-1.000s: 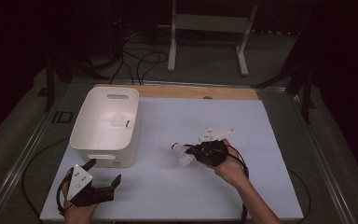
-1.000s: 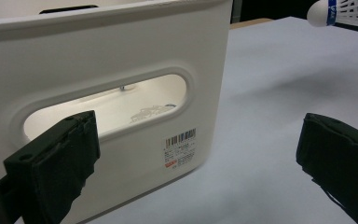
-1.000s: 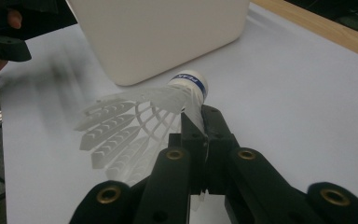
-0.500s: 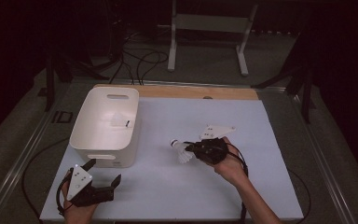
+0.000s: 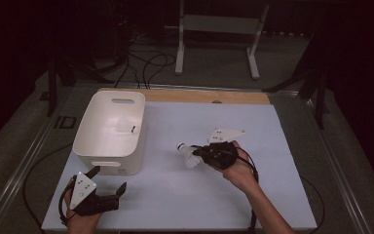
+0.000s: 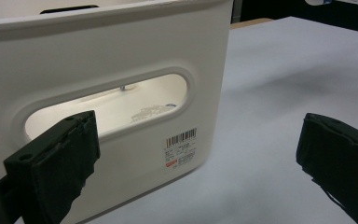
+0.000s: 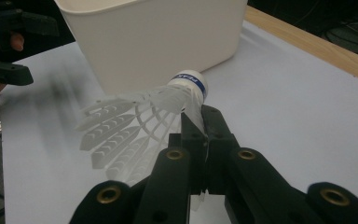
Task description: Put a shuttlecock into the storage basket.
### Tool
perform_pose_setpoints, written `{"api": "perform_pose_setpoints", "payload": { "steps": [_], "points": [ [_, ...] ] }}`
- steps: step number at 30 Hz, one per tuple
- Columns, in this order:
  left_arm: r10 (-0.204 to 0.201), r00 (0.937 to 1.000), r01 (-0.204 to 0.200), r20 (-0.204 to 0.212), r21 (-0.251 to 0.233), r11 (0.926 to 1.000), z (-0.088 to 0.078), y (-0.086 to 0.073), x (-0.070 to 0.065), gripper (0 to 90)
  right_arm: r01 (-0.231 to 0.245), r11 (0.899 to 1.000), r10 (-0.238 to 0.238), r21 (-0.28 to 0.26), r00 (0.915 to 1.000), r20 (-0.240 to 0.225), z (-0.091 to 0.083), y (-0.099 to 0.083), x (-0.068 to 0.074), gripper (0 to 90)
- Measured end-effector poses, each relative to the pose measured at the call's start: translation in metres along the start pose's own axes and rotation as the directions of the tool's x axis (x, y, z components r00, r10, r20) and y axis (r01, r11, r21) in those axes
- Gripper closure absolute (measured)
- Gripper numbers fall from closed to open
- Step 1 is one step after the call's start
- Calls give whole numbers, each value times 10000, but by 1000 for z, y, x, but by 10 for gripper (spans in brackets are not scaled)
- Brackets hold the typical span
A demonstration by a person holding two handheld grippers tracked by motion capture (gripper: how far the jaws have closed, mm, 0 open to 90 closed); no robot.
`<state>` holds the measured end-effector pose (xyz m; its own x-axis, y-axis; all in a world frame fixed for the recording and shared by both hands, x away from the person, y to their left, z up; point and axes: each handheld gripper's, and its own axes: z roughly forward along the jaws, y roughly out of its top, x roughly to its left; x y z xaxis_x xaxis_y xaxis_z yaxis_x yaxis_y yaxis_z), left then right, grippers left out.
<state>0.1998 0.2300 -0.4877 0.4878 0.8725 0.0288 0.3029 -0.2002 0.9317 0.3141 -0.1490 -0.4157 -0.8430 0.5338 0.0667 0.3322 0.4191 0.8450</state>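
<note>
Right now the right tongs (image 5: pixel 200 154) are clenched on a white shuttlecock (image 5: pixel 189 155), pinching its skirt just above the worktop (image 5: pixel 272 146), with the cork tip toward ten o'clock. At about nine o'clock from it stands the bin (image 5: pixel 108 132). Down at seven o'clock, the left tongs (image 5: pixel 108 183) gape released, facing the bin's handle slot (image 6: pixel 107 107).

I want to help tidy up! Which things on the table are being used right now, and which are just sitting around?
Being used:
- shuttlecock, pinched by the right gripper
- white bin, with another shuttlecock inside
- left gripper, open beside the bin

Just sitting around:
- metal stand behind the table
- cables on the floor
</note>
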Motion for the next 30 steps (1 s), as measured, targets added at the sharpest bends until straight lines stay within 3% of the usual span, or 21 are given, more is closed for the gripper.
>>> {"api": "perform_pose_setpoints", "payload": {
  "steps": [30],
  "points": [
    [16, 10000, -16, 32, 8, 10000, 1, 0, 0, 0, -36, 9994, 42, -349, 9998, 174, -1, 17, 0, 895]
  ]
}}
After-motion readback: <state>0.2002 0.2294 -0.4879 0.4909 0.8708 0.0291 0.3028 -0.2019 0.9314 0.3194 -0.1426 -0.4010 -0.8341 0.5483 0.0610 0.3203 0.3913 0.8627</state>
